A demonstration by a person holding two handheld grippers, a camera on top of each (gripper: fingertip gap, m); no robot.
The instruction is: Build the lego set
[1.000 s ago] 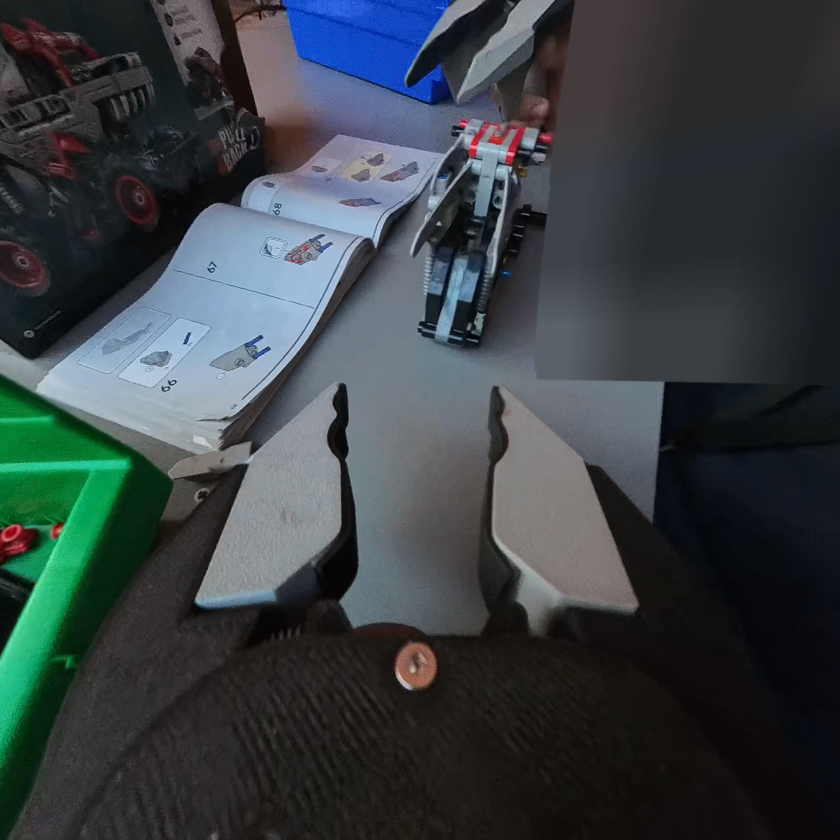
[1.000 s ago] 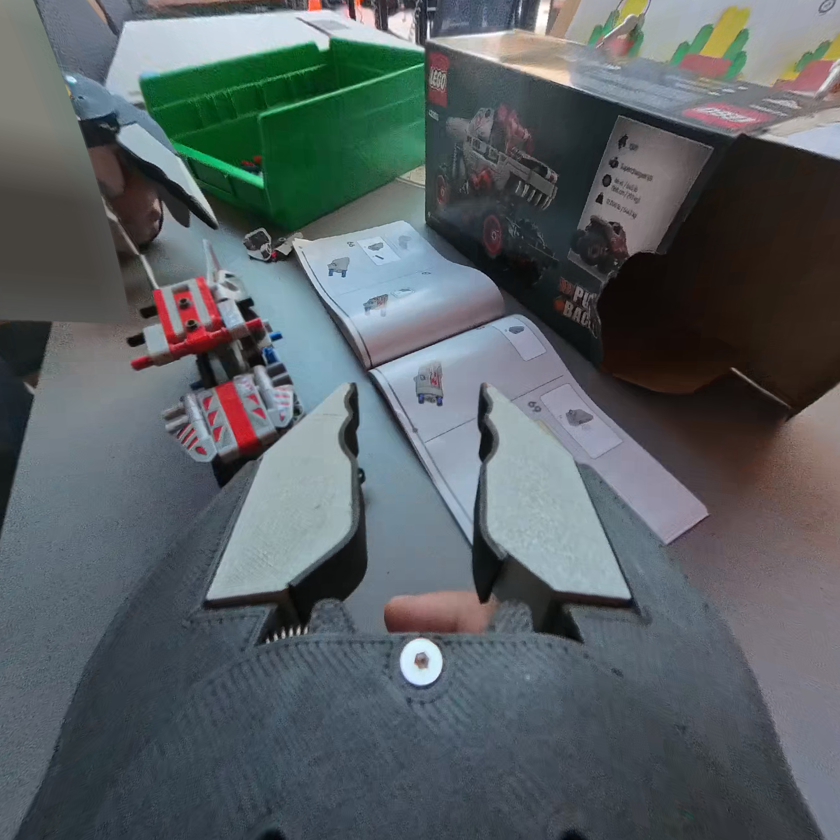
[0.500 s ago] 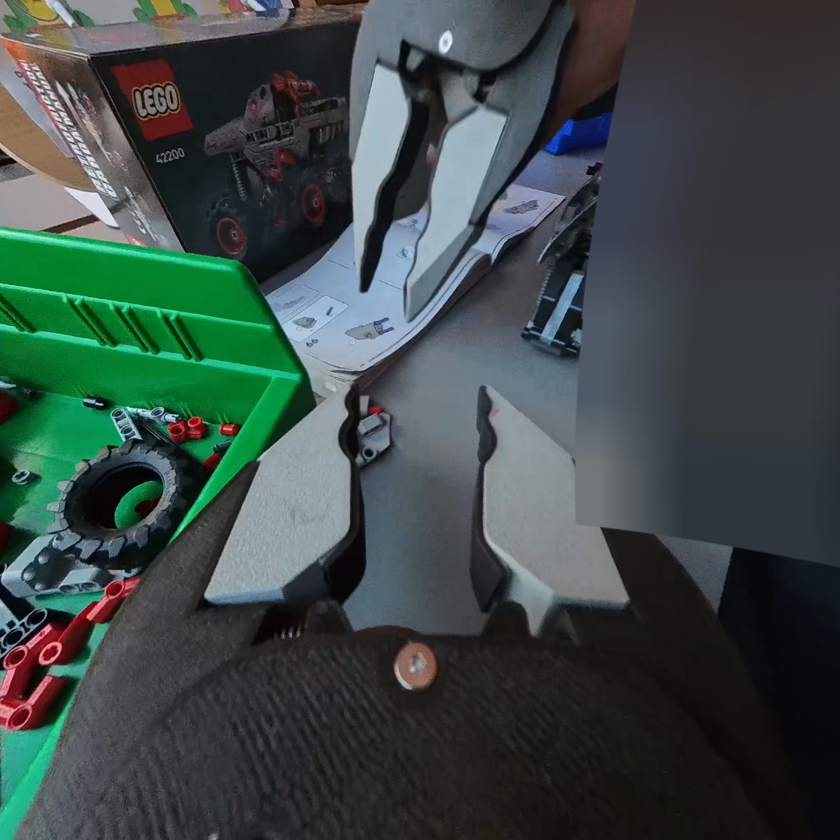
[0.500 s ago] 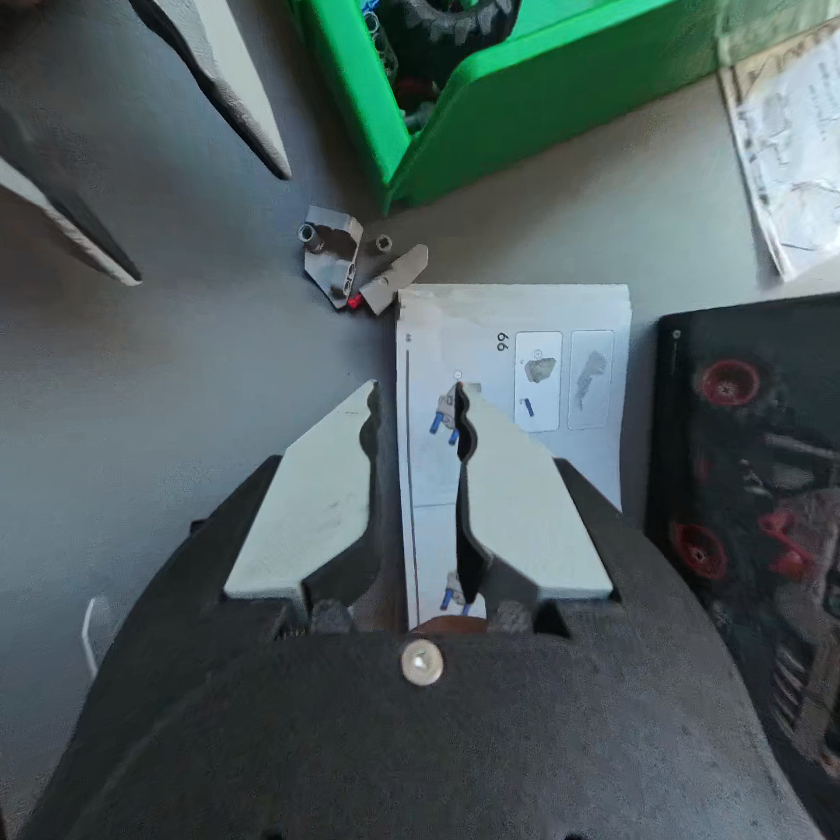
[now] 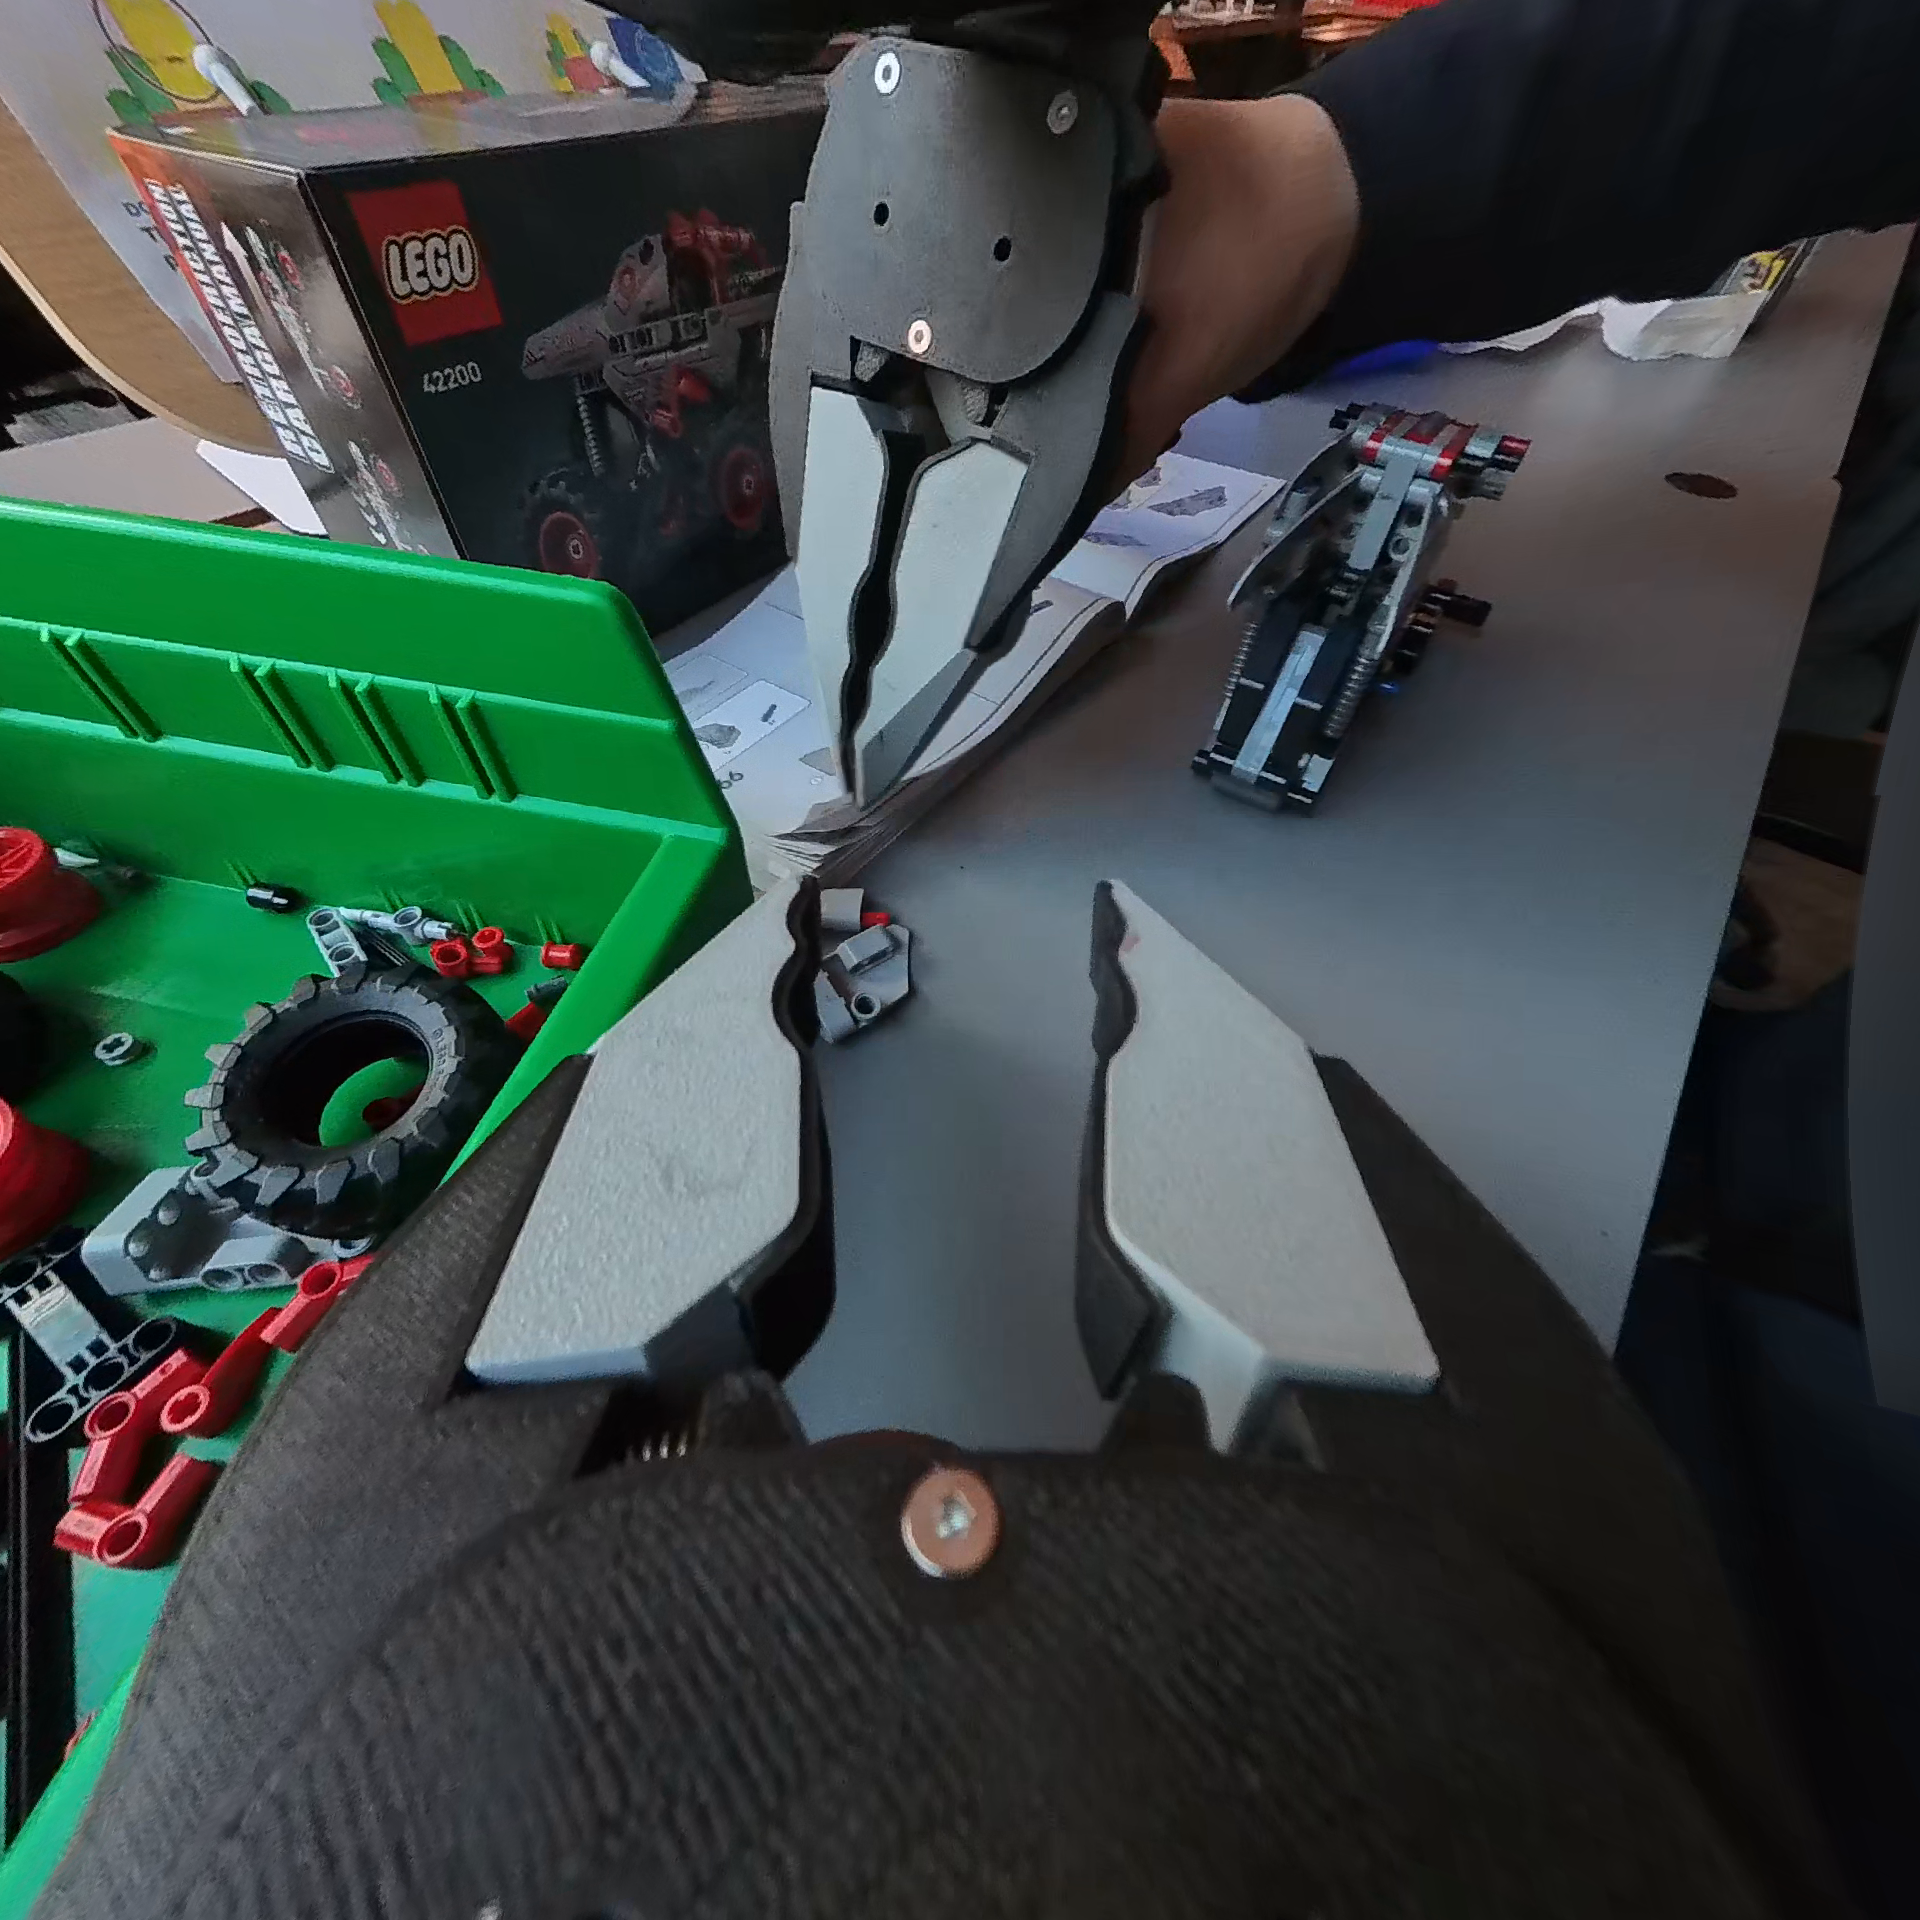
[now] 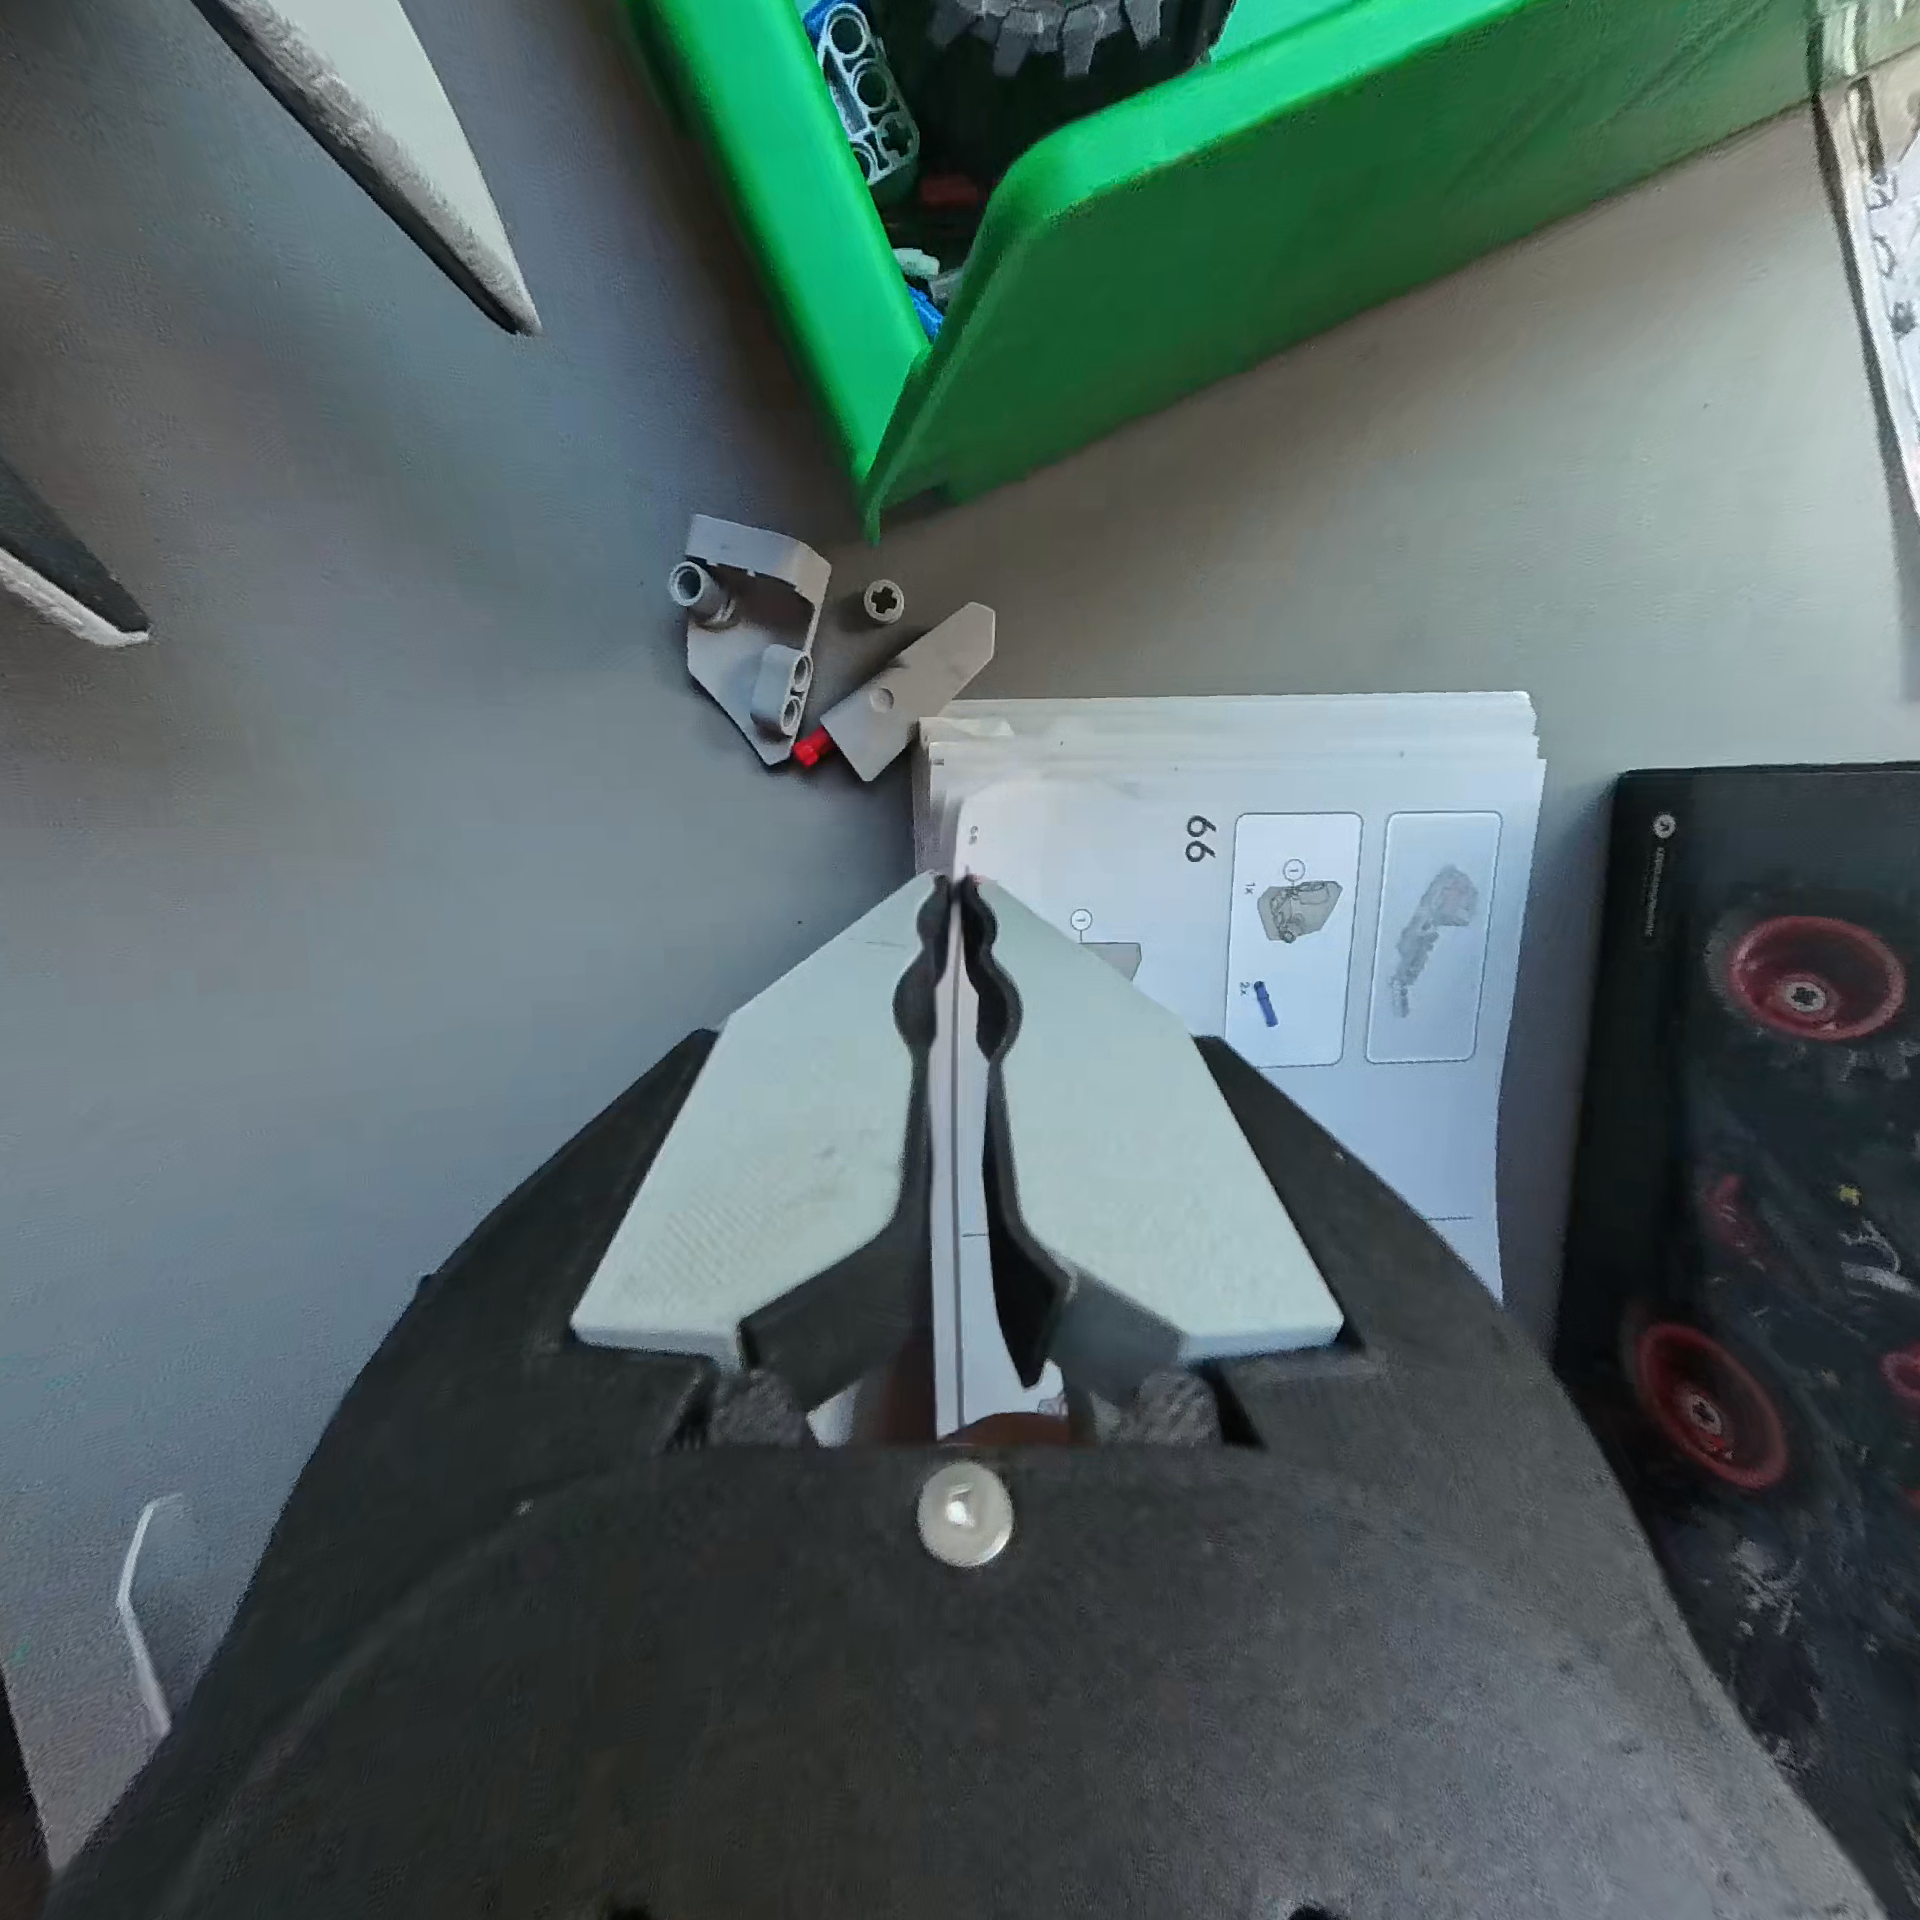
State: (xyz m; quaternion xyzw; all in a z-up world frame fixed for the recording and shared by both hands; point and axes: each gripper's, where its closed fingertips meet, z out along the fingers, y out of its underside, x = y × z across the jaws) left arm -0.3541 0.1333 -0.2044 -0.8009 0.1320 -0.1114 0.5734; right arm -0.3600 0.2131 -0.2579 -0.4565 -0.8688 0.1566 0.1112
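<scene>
My left gripper (image 5: 956, 904) is open and empty, low over the grey table (image 5: 1403, 987) beside the green bin (image 5: 364, 675). A grey panel piece (image 5: 862, 971) lies just past its left fingertip. In the right wrist view that panel (image 6: 753, 634) lies with a second grey piece (image 6: 914, 675), a small grey bush (image 6: 883, 600) and a red pin (image 6: 810, 746). My right gripper (image 6: 954, 883) points down and is shut on a page of the open instruction booklet (image 6: 1351, 935); the sheet runs edge-on between the jaws. It also shows in the left wrist view (image 5: 862, 774). The partly built model (image 5: 1340, 592) stands to the right.
The bin holds a black tyre (image 5: 332, 1091), red connectors and grey beams. The black set box (image 5: 520, 343) stands behind the booklet (image 5: 1039, 644). The table's edge runs down the right. A left finger (image 6: 416, 177) shows in the right wrist view.
My right gripper has closed from open onto the booklet page. Both grippers swung from the model toward the bin a second ago; the left has since held almost still.
</scene>
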